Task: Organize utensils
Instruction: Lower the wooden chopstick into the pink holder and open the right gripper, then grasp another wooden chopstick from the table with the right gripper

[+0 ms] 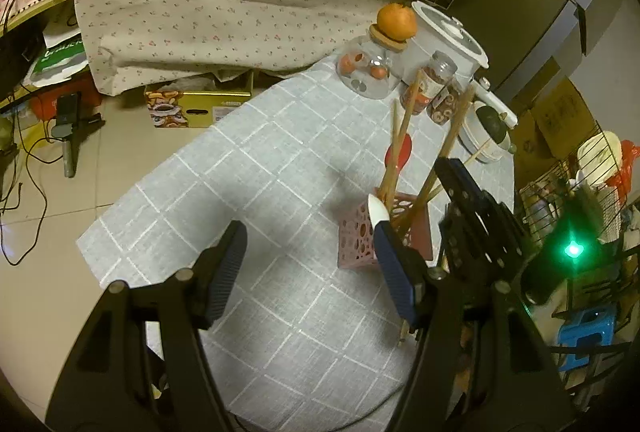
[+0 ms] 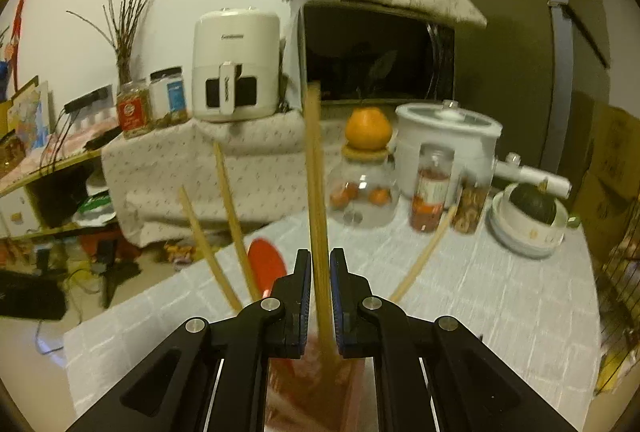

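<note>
A pink perforated utensil holder [image 1: 358, 236] stands on the grey checked tablecloth [image 1: 240, 192] and holds several wooden chopsticks [image 1: 394, 152] and a red spoon [image 1: 399, 149]. My left gripper [image 1: 310, 260] is open and empty, just left of and in front of the holder. My right gripper [image 1: 452, 172] reaches over the holder from the right. In the right wrist view my right gripper [image 2: 320, 272] is nearly shut on one wooden chopstick [image 2: 316, 192] standing upright in the holder [image 2: 320, 384] below. Other chopsticks [image 2: 230, 208] and the red spoon [image 2: 266, 264] lean to its left.
Behind the holder stand a glass jar [image 1: 366, 68] with an orange [image 1: 396, 21] on its lid, two snack jars [image 1: 434, 88], a white pot [image 1: 448, 40] and a bowl with a squash [image 1: 488, 128]. A wire rack [image 1: 592, 192] stands right of the table.
</note>
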`<act>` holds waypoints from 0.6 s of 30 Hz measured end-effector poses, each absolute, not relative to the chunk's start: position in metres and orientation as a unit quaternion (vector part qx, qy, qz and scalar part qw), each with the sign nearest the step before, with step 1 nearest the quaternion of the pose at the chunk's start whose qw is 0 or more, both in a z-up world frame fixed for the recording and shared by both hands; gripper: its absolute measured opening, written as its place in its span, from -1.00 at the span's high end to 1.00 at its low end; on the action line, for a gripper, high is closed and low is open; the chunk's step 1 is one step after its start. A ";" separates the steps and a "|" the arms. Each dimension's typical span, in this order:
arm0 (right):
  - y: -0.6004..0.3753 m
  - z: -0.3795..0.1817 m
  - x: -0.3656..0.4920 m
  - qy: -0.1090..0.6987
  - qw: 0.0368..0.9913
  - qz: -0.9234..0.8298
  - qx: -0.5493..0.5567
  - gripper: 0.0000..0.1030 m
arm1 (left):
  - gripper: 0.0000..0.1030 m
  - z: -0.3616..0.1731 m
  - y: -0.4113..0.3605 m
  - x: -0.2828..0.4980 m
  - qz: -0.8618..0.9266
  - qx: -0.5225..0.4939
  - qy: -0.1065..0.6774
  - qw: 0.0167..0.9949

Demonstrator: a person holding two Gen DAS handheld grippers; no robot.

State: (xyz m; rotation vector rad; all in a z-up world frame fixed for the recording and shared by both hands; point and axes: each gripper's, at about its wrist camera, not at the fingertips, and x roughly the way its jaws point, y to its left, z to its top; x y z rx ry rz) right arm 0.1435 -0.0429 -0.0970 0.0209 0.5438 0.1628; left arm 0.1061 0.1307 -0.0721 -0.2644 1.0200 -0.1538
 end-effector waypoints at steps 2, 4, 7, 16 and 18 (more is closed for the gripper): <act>-0.049 -0.093 0.138 0.278 0.956 0.093 0.017 0.66 | -0.29 -0.075 0.126 0.108 -0.077 -0.123 0.491 0.859; -0.058 -0.086 0.132 0.278 0.955 0.103 0.021 0.48 | -0.29 -0.078 0.122 0.107 -0.081 -0.123 0.496 0.855; -0.073 -0.075 0.123 0.284 0.952 0.112 0.024 0.31 | -0.30 -0.084 0.112 0.107 -0.091 -0.121 0.507 0.849; -0.126 -0.060 0.110 0.329 0.937 0.117 0.033 -0.11 | -0.54 -0.099 0.082 0.102 -0.090 -0.093 0.526 0.841; -0.138 -0.060 0.109 0.342 0.932 0.112 0.037 -0.20 | -0.56 -0.101 0.075 0.100 -0.086 -0.081 0.524 0.844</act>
